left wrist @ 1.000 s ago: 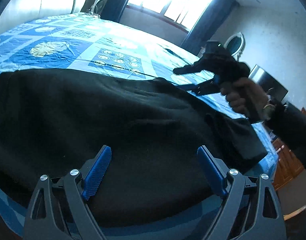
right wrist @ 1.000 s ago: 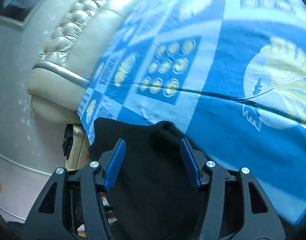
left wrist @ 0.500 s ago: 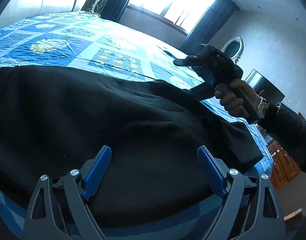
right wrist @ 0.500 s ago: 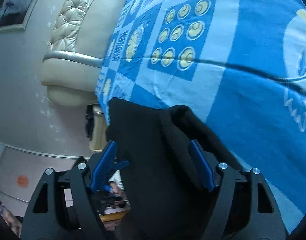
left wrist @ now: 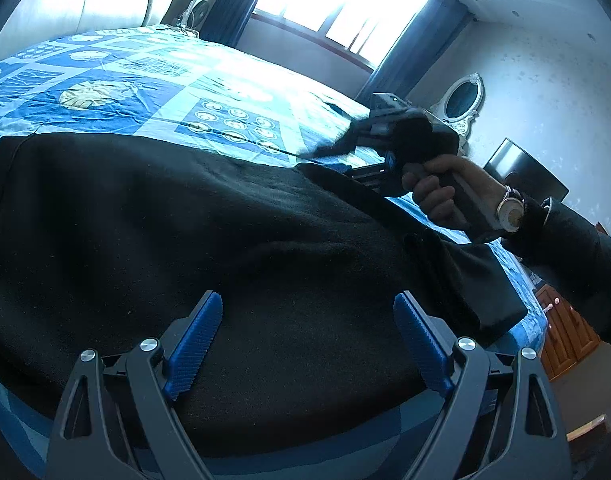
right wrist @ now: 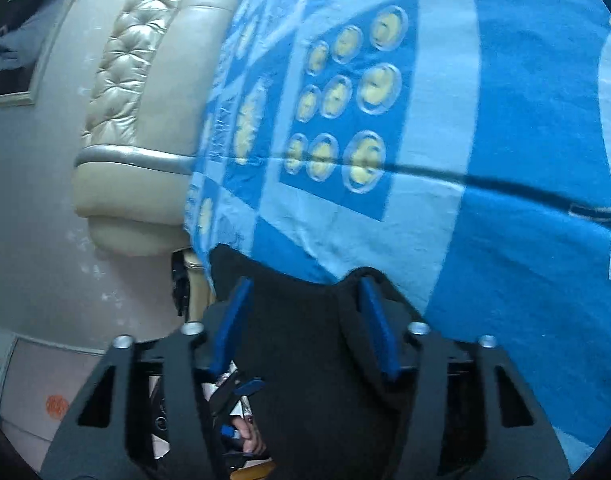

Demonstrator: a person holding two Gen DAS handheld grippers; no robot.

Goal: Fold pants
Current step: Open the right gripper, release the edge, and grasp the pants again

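Black pants lie spread across a blue patterned bedspread. My left gripper hovers open just above their near part, its blue pads wide apart with nothing clamped. At the far edge of the pants a person's hand holds my right gripper, which is blurred there. In the right wrist view the right gripper has its jaws closing around a raised fold of the pants. The cloth sits between the pads and drapes over the right one, with slack still showing beside the left pad.
A padded cream headboard stands at one end of the bed. A bright window with dark curtains, an oval mirror, a dark screen and a wooden cabinet line the far side. The bedspread stretches beyond the pants.
The right gripper dropped lower onto the pants' far edge and rolled; its jaws widened, then narrowed around the fold. The left gripper stayed where it was.
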